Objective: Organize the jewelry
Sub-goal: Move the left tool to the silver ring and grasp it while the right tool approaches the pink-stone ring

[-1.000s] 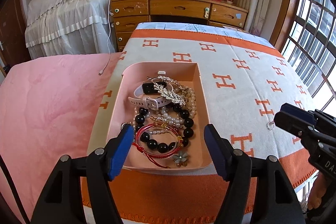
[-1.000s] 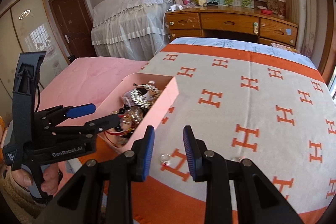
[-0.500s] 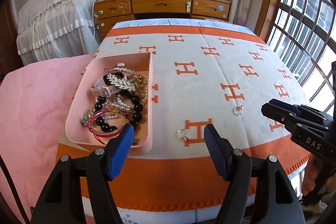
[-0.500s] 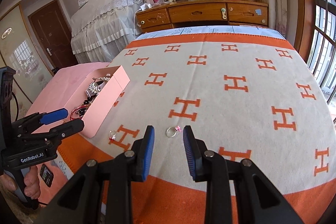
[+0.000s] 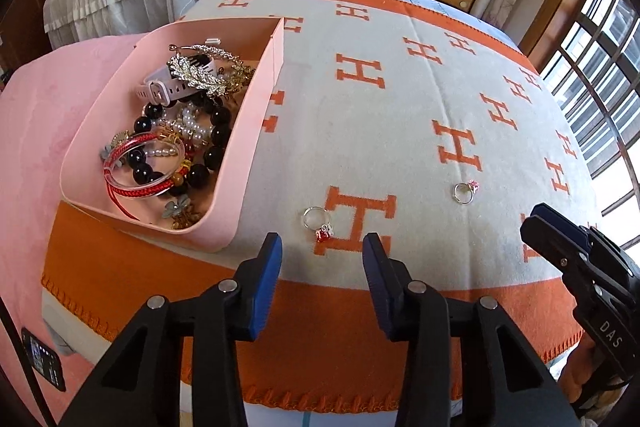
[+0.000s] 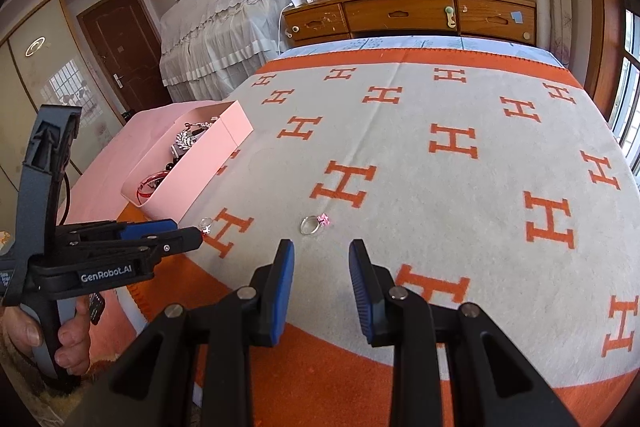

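Observation:
A pink tray [image 5: 248,131] full of bracelets, beads and a watch sits at the blanket's left; it also shows in the right wrist view [image 6: 200,163]. A silver ring with a red stone [image 5: 318,221] lies just ahead of my open, empty left gripper [image 5: 322,259], which also shows in the right wrist view [image 6: 184,235] next to that ring [image 6: 206,225]. A silver ring with a pink stone [image 6: 314,223] lies just ahead of my open, empty right gripper [image 6: 322,263]; it also shows in the left wrist view [image 5: 464,191], beyond the right gripper [image 5: 540,223].
The cream blanket with orange H marks [image 6: 452,143] covers the bed, its front edge near both grippers. A pink cover [image 5: 36,131] lies left of the tray. A wooden desk [image 6: 400,11] stands behind. A phone [image 5: 42,357] lies low at the left.
Both grippers have swung right, away from the tray, and come down closer to the blanket. Each ring now lies just ahead of a gripper. The left jaws have narrowed somewhat.

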Available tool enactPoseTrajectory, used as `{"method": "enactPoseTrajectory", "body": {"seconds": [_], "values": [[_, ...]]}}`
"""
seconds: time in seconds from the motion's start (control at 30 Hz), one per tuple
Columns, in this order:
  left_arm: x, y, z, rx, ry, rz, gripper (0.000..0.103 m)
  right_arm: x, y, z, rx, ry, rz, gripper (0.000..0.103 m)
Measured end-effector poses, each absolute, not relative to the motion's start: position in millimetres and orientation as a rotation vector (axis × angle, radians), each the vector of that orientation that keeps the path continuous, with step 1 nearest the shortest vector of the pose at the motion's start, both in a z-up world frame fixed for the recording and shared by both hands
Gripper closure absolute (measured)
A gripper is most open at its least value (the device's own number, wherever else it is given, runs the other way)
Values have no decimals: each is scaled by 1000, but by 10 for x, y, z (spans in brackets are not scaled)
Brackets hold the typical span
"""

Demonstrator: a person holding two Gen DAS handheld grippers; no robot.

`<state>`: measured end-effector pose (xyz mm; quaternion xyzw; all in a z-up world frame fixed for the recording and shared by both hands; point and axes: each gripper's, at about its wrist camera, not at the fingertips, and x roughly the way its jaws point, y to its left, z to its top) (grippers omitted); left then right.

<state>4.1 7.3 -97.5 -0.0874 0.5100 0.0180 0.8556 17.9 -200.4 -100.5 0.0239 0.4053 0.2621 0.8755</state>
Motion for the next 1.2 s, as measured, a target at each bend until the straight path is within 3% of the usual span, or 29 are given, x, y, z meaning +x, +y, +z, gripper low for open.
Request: {"method": "enactPoseTrajectory", "body": {"seconds": [0.33, 0.47, 1.2], "values": [[196, -29, -1081, -183, 1087, 68, 84, 249, -2031, -1063, 37, 864, 570, 74], [237, -43, -1088, -173, 1085, 72, 96, 295, -2007, -1086, 36, 880, 571, 74], [156, 158, -980, -189, 1026, -15, 97, 538, -1578, -1198, 12, 961, 565, 74]]}}
